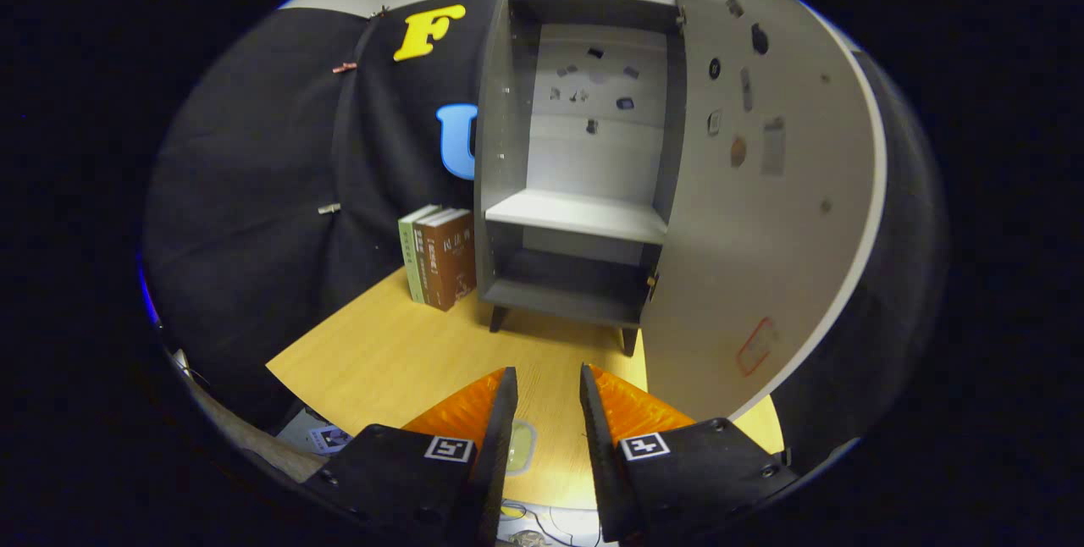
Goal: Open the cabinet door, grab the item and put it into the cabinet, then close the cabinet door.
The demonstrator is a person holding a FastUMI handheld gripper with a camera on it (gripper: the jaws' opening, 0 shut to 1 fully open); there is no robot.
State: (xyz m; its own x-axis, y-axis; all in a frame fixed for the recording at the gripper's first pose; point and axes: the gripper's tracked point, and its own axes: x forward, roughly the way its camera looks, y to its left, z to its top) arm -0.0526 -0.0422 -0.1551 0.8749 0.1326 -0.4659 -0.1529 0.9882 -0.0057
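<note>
The grey cabinet (508,149) stands on the wooden table (398,352), beyond my fingers. Its door (762,217) is swung wide open to the right, its inner face pale and dotted with small stickers. Inside, a white shelf (576,215) splits the cabinet into an upper and a lower compartment, and I see nothing lying in either. My gripper (547,373) is open above the table in front of the cabinet. A small pale yellow-green item (521,445) lies on the table low between the fingers, partly hidden by the left one. The fingers do not press on it.
Two or three books (440,257) stand upright against the cabinet's left side. The open door's edge reaches close to the right finger. Bare tabletop lies between the fingers and the cabinet's legs. Some papers (326,437) lie below the table's near left edge.
</note>
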